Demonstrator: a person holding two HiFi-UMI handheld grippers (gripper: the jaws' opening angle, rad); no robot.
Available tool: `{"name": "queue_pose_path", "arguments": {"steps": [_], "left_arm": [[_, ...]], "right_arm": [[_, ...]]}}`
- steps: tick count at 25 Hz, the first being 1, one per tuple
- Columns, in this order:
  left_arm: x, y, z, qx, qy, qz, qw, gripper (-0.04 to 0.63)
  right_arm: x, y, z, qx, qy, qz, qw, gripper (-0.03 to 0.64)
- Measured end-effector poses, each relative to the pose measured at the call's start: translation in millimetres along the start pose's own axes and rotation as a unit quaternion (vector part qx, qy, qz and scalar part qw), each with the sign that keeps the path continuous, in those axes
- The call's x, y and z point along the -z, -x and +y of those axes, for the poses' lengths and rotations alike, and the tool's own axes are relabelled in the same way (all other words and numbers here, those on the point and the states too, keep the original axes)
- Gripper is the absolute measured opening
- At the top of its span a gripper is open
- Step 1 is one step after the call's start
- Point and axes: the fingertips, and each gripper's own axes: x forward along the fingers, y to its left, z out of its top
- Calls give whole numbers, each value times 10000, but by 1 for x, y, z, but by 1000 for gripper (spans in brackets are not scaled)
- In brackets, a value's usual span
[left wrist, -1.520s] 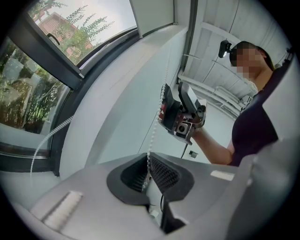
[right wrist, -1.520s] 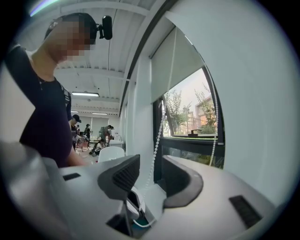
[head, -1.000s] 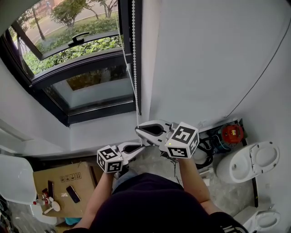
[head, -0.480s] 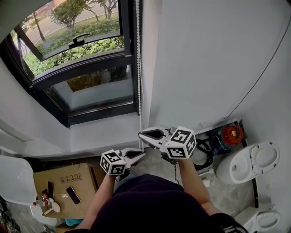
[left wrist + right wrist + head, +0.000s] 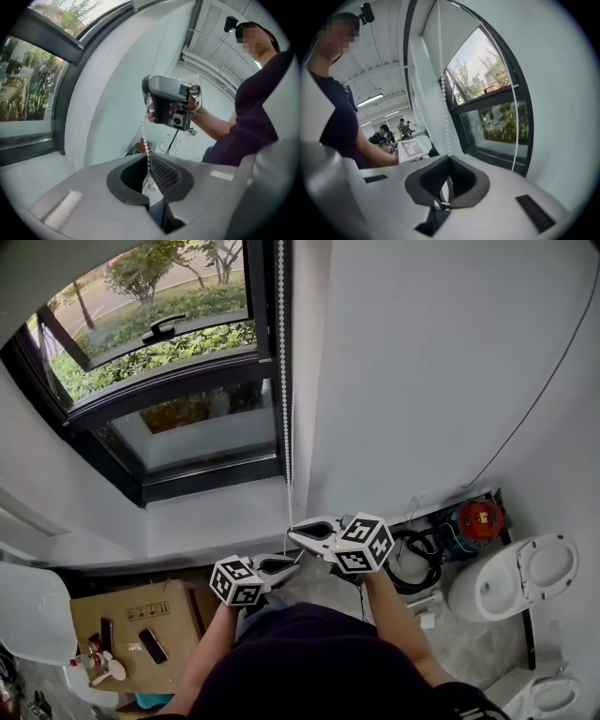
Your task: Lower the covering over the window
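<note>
Down below the white windowsill [image 5: 216,517] in the head view, both claws sit side by side on the white beaded pull chain [image 5: 284,381], which hangs along the right edge of the black-framed window [image 5: 178,390]. The right gripper [image 5: 293,534] is a bit higher than the left gripper [image 5: 292,563].

Left gripper view: the jaws are clenched with the chain [image 5: 146,136] running down between the pads, and the right one is grabbing it just above.

Right gripper view: jaws clamped tight, and the chain [image 5: 443,103] drops straight into them.

Taut white bead chain [image 5: 284,381], vertical beside window [image 5: 187,432]
</note>
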Motion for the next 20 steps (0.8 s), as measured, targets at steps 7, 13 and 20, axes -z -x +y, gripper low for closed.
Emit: {"name": "queue_pose_path", "arguments": {"steps": [7,13,20], "left_arm": [[7,-1,1,-38,95,15,9999,23],[1,2,-2,-93,-42,-68,9999,26],[-71,39,-4,-235,-306,-1138,9927,130]], "right_arm": [[19,-6,-2,-16,-255,38,9997,12],[20,-6,-2,-24,-260,12,9997,12],[19,-5,-5,5,-258,-16,9997,12]]}}
